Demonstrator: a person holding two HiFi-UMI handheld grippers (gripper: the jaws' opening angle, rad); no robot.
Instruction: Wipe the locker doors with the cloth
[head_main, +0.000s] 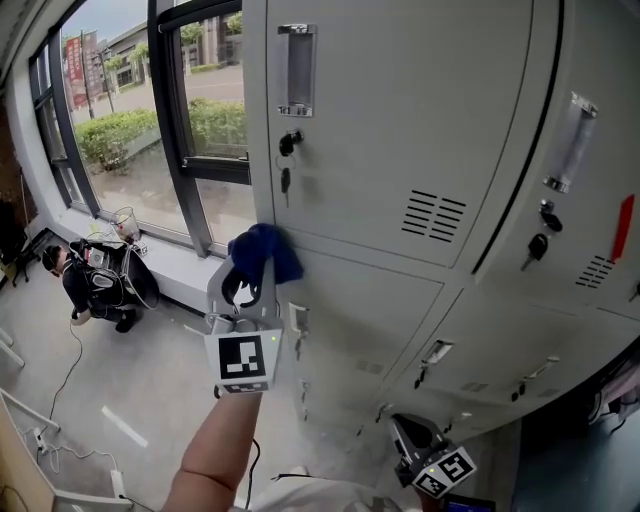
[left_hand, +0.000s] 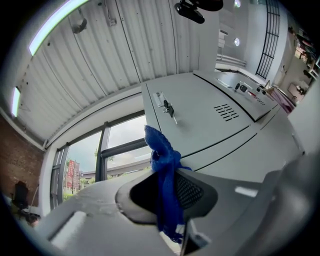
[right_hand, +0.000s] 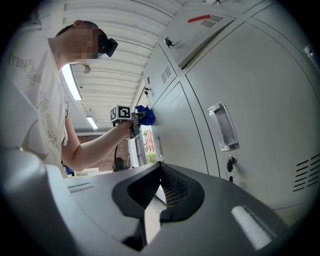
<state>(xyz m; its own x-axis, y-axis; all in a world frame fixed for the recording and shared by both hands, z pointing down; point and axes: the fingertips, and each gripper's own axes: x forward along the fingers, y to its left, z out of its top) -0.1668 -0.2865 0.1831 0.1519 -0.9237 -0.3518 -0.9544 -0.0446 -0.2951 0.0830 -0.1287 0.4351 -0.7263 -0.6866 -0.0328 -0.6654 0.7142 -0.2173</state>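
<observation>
A blue cloth (head_main: 262, 252) is bunched against the left edge of the grey locker bank, at the seam under the upper-left door (head_main: 400, 130). My left gripper (head_main: 248, 276) is shut on it from below. In the left gripper view the cloth (left_hand: 164, 165) hangs clamped between the jaws of my left gripper (left_hand: 167, 175), its top tuft toward the locker door (left_hand: 200, 107). My right gripper (head_main: 408, 428) hangs low beside the bottom lockers, away from the cloth. In its own view my right gripper (right_hand: 161, 167) is shut with nothing in it, and the cloth (right_hand: 145, 115) shows far off.
Keys hang from the locks (head_main: 286, 180) and recessed handles (head_main: 296, 70) stick out of the doors. A red tag (head_main: 624, 228) sits at the far right. A tall window (head_main: 130, 120) stands left of the lockers. A person (head_main: 95, 282) crouches on the floor there, among cables (head_main: 60, 380).
</observation>
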